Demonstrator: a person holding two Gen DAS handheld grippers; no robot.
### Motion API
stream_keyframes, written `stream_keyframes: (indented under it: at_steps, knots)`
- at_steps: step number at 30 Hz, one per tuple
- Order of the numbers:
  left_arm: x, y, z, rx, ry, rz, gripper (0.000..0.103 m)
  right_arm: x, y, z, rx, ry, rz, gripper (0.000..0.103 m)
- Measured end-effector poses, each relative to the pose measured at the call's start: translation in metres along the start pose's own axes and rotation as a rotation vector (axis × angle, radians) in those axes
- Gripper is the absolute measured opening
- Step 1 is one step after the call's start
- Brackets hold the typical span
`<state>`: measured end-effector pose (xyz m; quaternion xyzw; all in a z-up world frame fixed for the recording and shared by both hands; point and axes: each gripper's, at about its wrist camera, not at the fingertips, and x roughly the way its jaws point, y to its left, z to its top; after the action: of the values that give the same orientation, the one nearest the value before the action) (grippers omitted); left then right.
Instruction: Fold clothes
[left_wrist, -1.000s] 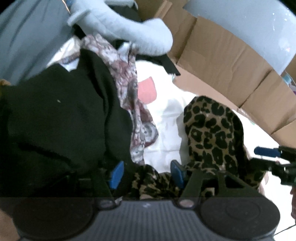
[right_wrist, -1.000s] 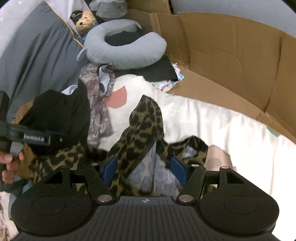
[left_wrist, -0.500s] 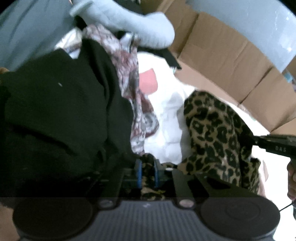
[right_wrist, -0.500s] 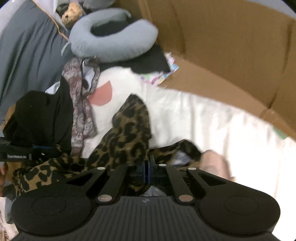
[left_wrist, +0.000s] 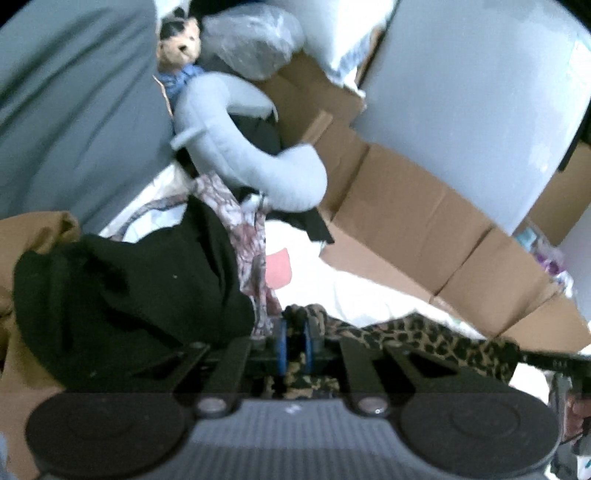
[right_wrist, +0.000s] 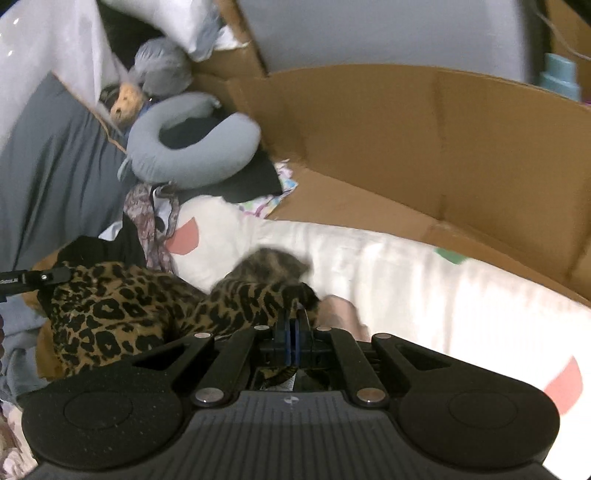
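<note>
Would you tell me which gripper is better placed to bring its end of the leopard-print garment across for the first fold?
Probably the right gripper: it pinches the leopard-print garment above the open white bedsheet, clear of the clothes pile.

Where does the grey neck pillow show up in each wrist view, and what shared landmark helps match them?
Left wrist view: the neck pillow curves through the upper middle, above the black garment.
Right wrist view: the neck pillow sits upper left, beside the cardboard.
Shared landmark: the teddy bear lies just behind the pillow in both views.
</note>
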<state>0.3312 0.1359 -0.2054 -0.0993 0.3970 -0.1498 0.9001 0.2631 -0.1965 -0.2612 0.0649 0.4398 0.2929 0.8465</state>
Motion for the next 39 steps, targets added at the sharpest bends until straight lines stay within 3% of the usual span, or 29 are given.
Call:
stream_keyframes:
  at_steps: [9,23,33,39]
  knots:
    - [-0.047,0.018,-0.032,-0.037,0.014,-0.013,0.009,-0.057,-0.023,-0.052,0.075,0.049,-0.021,0.000]
    - [-0.090,0.037,-0.105,-0.083,0.155,-0.012,0.008,-0.087,-0.018,-0.150,0.172,0.219,0.002,0.000]
    - [-0.115,0.051,-0.152,-0.096,0.235,0.035,0.004,-0.098,-0.001,-0.187,0.147,0.337,0.058,0.000]
    - [-0.126,0.064,-0.180,-0.141,0.327,0.040,0.003,-0.102,0.006,-0.198,0.124,0.410,0.094,0.004]
